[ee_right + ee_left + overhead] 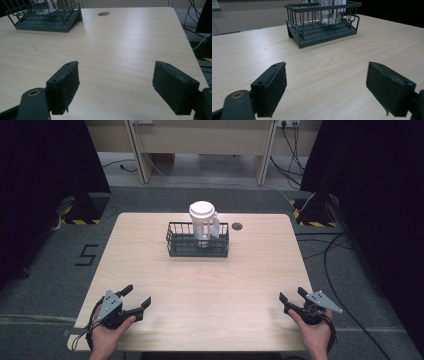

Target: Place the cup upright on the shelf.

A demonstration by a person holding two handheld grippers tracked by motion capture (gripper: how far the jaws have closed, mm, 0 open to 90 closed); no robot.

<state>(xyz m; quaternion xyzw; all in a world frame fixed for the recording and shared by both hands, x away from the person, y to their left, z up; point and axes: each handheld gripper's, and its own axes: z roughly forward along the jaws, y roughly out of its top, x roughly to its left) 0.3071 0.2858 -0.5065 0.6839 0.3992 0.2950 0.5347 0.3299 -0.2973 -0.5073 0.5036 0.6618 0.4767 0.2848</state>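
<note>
While both the left gripper (136, 301) and right gripper (292, 297) wait spread and empty at the near edge, the person does best reaching far-centre for what looks like a white lidded cup (202, 222) upright in the wire basket (173, 245), closing squarely on its sides.

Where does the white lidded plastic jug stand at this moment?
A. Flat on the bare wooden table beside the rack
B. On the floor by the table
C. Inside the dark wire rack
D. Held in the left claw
C: the white lidded plastic jug stands upright inside the dark wire rack, while the left claw and right claw sit open and empty near the table's front edge.
</note>
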